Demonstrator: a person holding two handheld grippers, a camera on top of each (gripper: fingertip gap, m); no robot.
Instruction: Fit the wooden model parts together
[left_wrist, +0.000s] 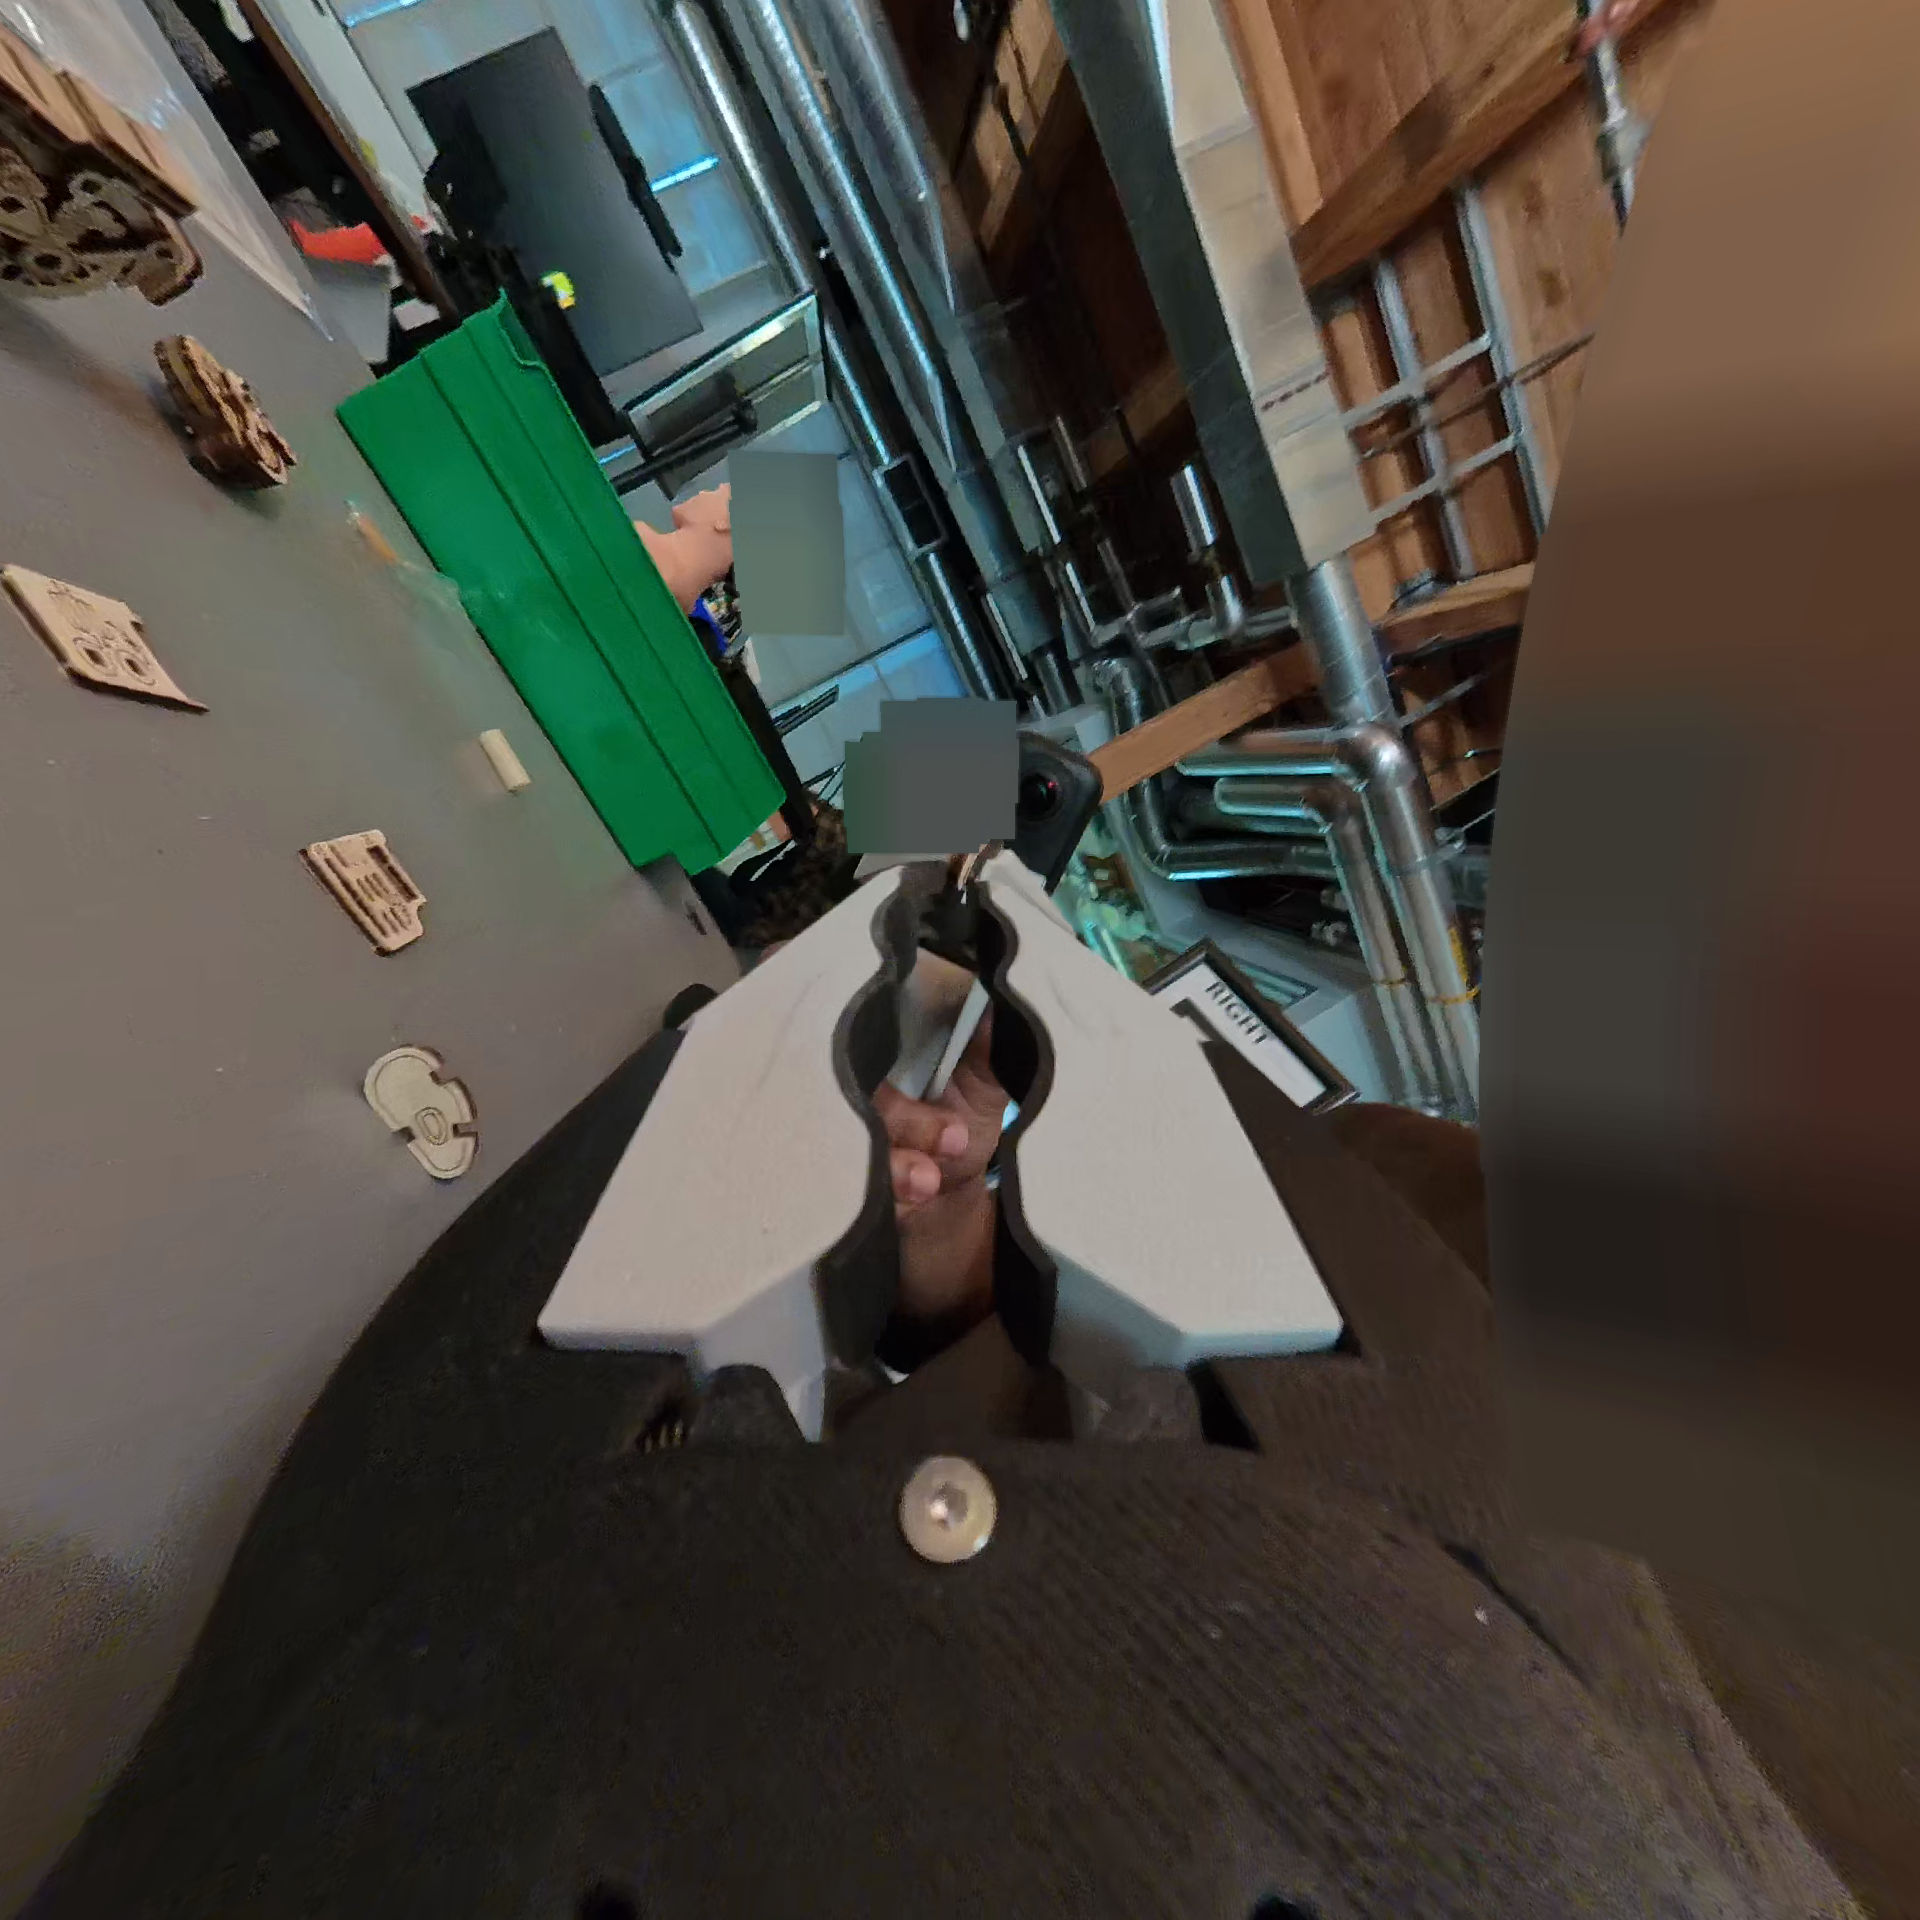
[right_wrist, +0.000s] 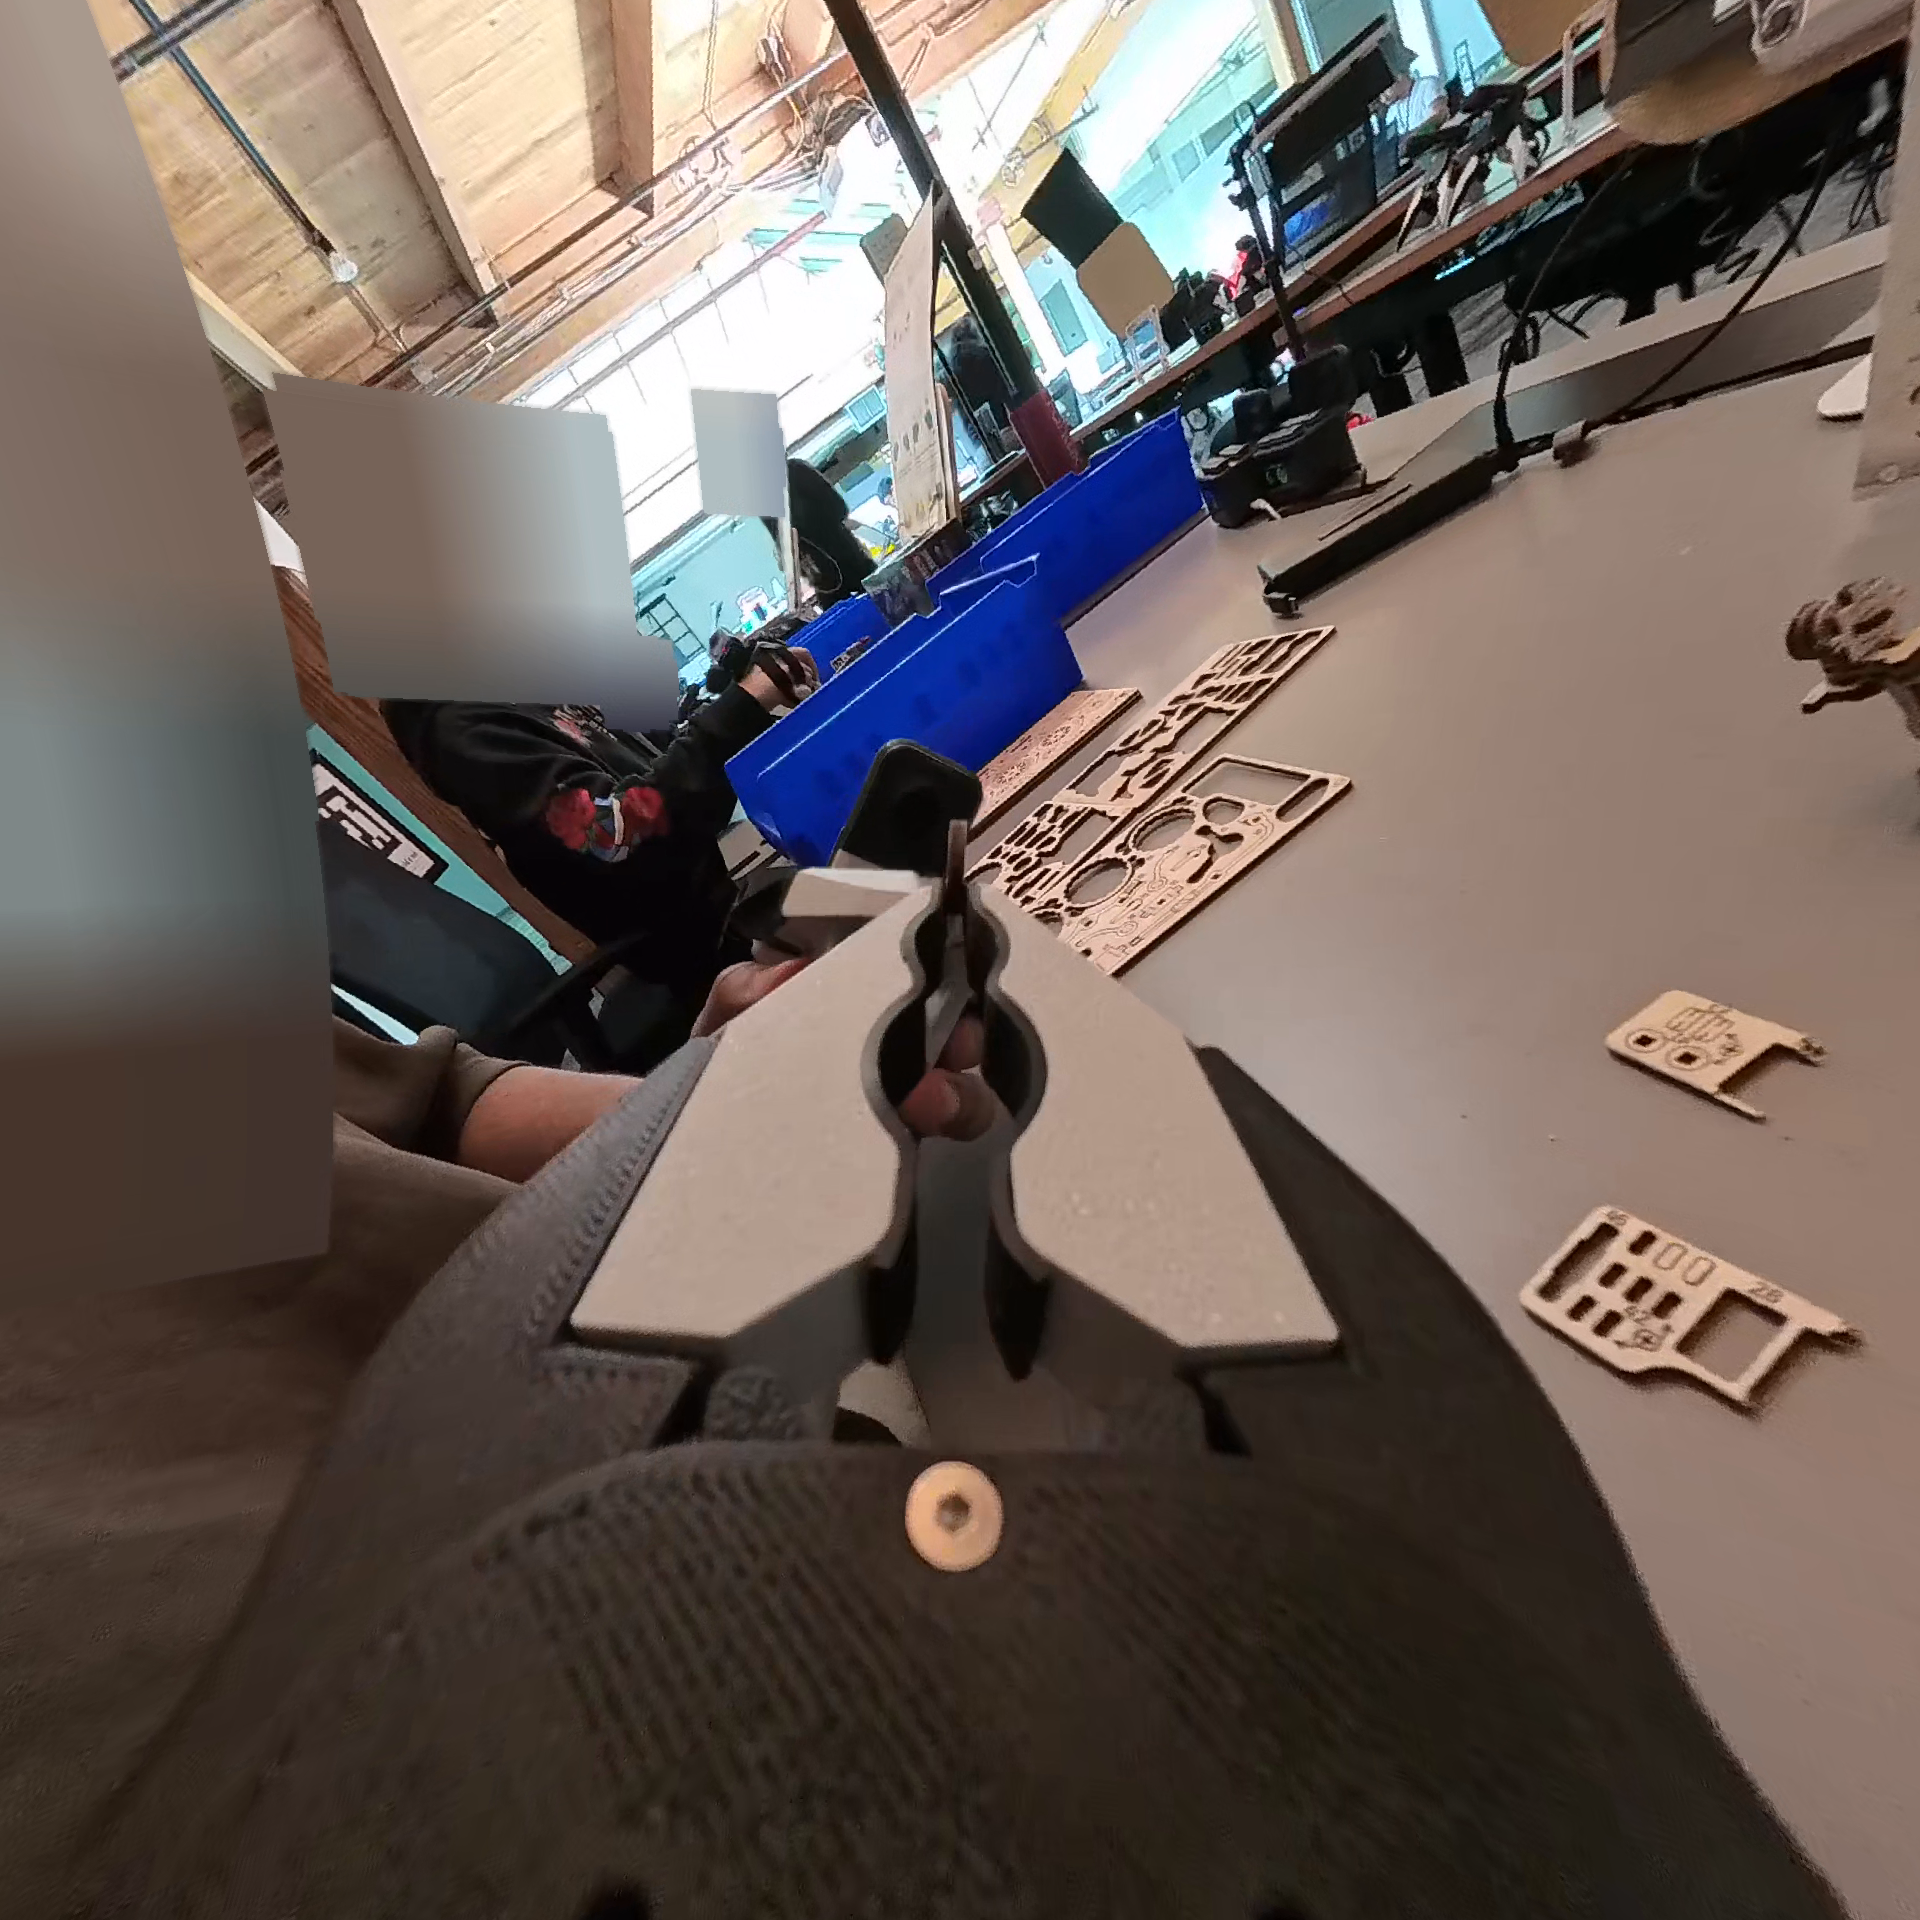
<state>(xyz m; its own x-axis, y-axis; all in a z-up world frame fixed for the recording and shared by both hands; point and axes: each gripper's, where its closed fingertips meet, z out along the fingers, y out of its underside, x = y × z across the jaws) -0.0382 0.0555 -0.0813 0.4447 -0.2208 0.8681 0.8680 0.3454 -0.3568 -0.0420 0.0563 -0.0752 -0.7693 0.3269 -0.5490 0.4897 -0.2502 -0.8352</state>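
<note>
Both grippers are held up off the grey table (right_wrist: 1455, 935) and meet tip to tip. My right gripper (right_wrist: 954, 914) is shut on a thin dark wooden part (right_wrist: 956, 857) that I see edge-on, sticking out past the fingertips. My left gripper (left_wrist: 951, 894) is shut on a small dark wooden part (left_wrist: 953, 906) at its tips. In the left wrist view the right gripper's camera (left_wrist: 1049, 800) faces me just beyond the tips. In the right wrist view the left gripper's camera (right_wrist: 914, 805) sits right behind the part. Where the two parts touch is hidden.
Loose wooden parts (left_wrist: 99, 639) (left_wrist: 369, 888) (left_wrist: 426, 1112) and a part-built model (left_wrist: 223, 410) lie on the table by a green bin (left_wrist: 561, 613). The right wrist view shows cut-out wooden sheets (right_wrist: 1174, 862), two flat parts (right_wrist: 1704, 1039) (right_wrist: 1683, 1309), blue bins (right_wrist: 914, 707) and a seated person (right_wrist: 582, 831). My left and right fingertips are right by each other. From either gripper's tips it is about 25 cm to the part-built model (left_wrist: 223, 410).
</note>
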